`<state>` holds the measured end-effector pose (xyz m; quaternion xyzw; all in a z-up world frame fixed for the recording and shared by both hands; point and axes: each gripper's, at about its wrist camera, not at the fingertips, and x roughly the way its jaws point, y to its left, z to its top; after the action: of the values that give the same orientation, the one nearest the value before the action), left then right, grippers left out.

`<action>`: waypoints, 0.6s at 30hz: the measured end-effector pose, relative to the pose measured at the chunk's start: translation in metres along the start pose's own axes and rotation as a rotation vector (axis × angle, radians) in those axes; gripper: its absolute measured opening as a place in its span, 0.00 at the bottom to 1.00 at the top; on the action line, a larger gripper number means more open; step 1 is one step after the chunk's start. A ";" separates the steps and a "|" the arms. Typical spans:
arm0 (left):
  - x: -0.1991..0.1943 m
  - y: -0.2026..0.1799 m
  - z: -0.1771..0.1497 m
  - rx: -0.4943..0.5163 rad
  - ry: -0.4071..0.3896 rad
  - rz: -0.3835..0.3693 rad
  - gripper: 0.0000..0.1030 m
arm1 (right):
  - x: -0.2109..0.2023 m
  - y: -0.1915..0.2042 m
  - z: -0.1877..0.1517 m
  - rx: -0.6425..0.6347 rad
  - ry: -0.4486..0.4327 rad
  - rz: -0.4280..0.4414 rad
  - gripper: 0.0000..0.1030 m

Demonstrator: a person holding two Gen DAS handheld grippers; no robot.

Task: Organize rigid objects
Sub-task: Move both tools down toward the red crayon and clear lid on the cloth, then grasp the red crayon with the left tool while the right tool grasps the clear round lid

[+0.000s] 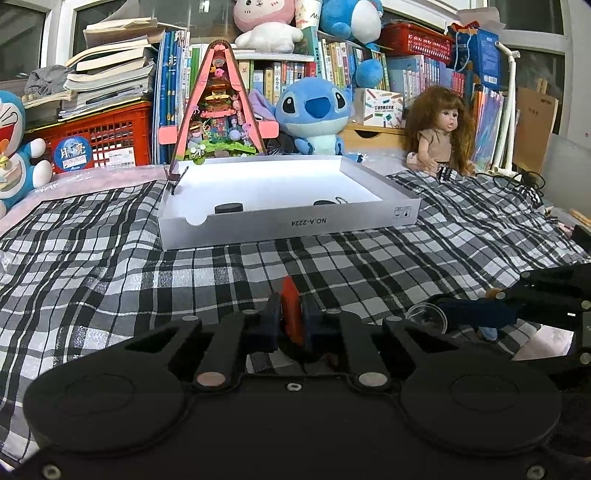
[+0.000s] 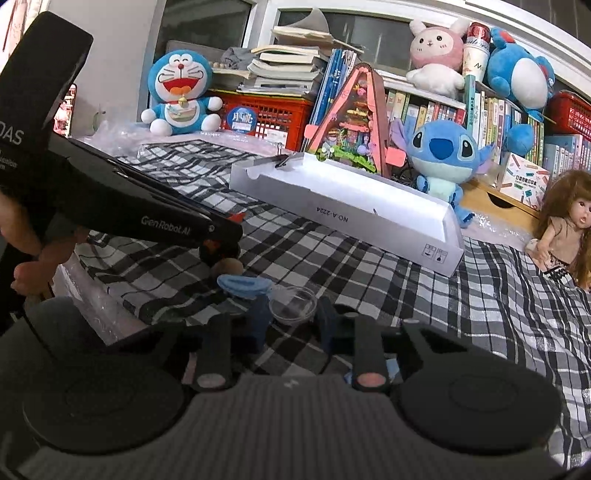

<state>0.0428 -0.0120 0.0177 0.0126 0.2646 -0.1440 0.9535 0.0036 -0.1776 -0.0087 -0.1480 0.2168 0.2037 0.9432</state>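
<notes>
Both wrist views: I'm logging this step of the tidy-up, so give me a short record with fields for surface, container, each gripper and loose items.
surface: black-and-white checked cloth
container: shallow white box, open, holding two dark round items near its front wall
left gripper: shut on a thin orange piece held upright
right gripper: fingers on either side of a small clear cup; contact unclear
loose items: blue clip and a brownish ball beside the cup

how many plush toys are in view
4: Doraemon left by the red crate, Stitch behind the white box, pink bunny and blue plush atop the books. Others may be hidden.
</notes>
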 end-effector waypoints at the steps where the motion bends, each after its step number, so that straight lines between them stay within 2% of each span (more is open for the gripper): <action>1: -0.001 0.000 0.001 -0.001 -0.002 -0.001 0.09 | -0.001 0.000 0.000 -0.001 -0.003 0.000 0.32; 7: -0.005 0.002 0.003 -0.002 -0.019 0.004 0.09 | -0.003 -0.001 0.002 -0.001 -0.015 -0.017 0.32; 18: -0.009 0.008 0.007 -0.010 -0.030 0.012 0.09 | -0.003 -0.017 0.007 0.076 -0.018 -0.056 0.32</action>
<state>0.0413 -0.0028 0.0274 0.0071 0.2510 -0.1369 0.9582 0.0113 -0.1906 0.0016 -0.1163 0.2118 0.1700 0.9554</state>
